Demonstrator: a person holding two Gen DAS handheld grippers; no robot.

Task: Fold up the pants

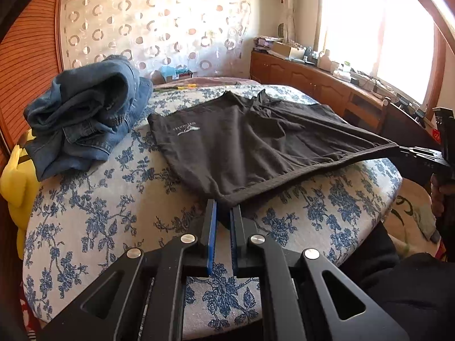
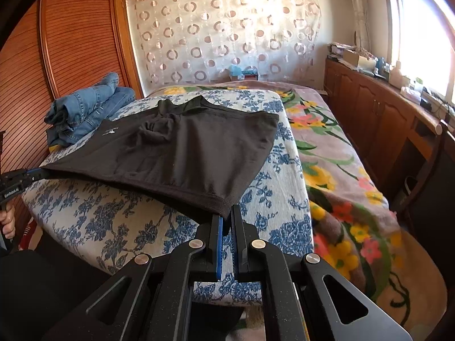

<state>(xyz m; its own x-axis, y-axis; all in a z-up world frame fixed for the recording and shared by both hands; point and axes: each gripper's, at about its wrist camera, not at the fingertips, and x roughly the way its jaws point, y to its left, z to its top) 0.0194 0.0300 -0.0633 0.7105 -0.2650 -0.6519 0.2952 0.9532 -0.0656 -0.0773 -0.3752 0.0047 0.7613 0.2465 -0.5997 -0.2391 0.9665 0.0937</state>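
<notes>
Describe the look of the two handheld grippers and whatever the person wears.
Both the left gripper and right gripper are matte black linkage frames with triangular cutouts and round silver pivot bolts; the fingers carry blue pads. The left gripper's side bears small white lettering. No cables show. The person wears dark clothing.

Two matte black grippers, left gripper [image 1: 224,207] and right gripper [image 2: 226,213], with blue pads lining slim fingers [image 1: 212,227], round silver pins at linkage pivots, triangular cutouts in the arms. White lettering on one side. Black sleeve [image 1: 398,284].
</notes>
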